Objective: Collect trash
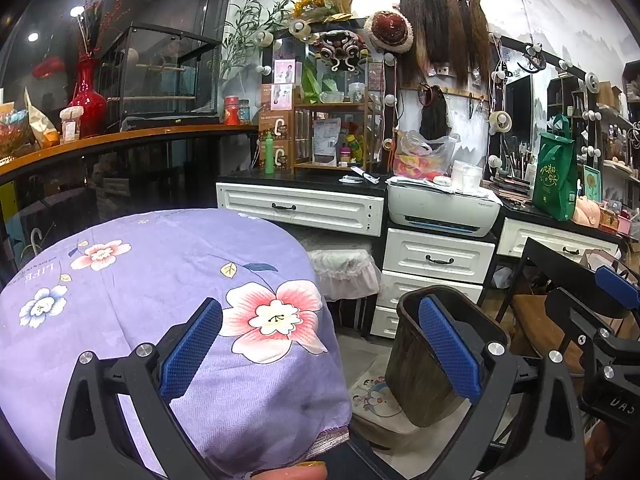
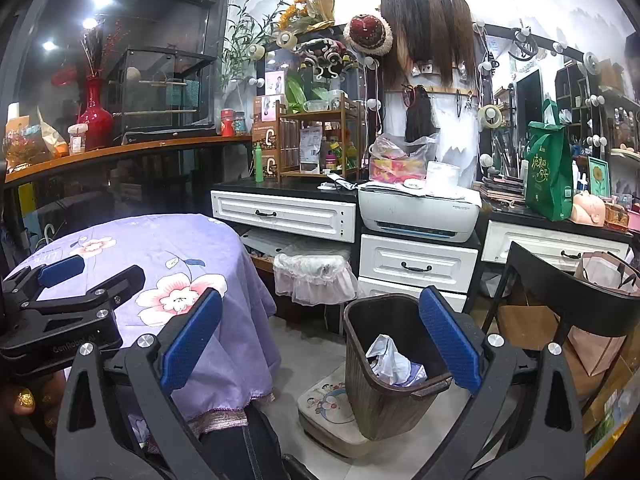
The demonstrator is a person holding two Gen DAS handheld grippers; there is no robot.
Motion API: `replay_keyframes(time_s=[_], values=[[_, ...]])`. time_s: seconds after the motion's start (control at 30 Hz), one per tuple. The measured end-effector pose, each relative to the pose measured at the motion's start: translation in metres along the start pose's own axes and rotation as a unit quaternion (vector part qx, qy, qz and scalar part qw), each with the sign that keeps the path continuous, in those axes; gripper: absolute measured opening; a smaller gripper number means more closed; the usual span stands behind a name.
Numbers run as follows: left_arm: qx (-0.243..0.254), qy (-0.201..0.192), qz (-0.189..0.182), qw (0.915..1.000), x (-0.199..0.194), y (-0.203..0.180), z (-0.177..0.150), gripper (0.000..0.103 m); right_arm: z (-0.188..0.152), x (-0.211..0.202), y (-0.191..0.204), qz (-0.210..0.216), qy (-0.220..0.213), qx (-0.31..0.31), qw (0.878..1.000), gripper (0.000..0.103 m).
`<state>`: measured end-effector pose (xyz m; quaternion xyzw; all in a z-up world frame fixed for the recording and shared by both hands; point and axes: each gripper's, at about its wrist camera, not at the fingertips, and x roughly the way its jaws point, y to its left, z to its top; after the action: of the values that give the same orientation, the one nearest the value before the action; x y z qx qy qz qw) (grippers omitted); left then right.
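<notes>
A dark brown trash bin (image 2: 384, 376) stands on the floor right of the table and holds crumpled white and pale blue trash (image 2: 390, 360). The bin also shows in the left wrist view (image 1: 416, 364), where its inside is hidden. My right gripper (image 2: 320, 344) is open and empty, above and in front of the bin. My left gripper (image 1: 320, 348) is open and empty over the right edge of the round table with the purple flowered cloth (image 1: 120, 280). The left gripper also shows at the left of the right wrist view (image 2: 76, 276). No trash shows on the cloth.
White drawer cabinets (image 2: 416, 264) with a printer (image 2: 416, 212) stand behind the bin. A lace-covered stool (image 2: 316, 276) is under the counter. A black chair (image 2: 568, 300) with paper bags stands at the right. A cartoon floor mat (image 2: 324, 404) lies beside the bin.
</notes>
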<state>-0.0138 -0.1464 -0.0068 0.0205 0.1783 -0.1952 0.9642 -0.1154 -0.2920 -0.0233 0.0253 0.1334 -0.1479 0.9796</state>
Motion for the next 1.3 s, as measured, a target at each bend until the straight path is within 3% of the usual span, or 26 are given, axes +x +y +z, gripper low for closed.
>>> replay_keyframes(time_s=[1.3], values=[[0.002, 0.003, -0.002, 1.0000, 0.0006, 0.0021, -0.0046, 0.097, -0.0040, 0.0066, -0.0015, 0.000, 0.007, 0.000, 1.000, 0.097]])
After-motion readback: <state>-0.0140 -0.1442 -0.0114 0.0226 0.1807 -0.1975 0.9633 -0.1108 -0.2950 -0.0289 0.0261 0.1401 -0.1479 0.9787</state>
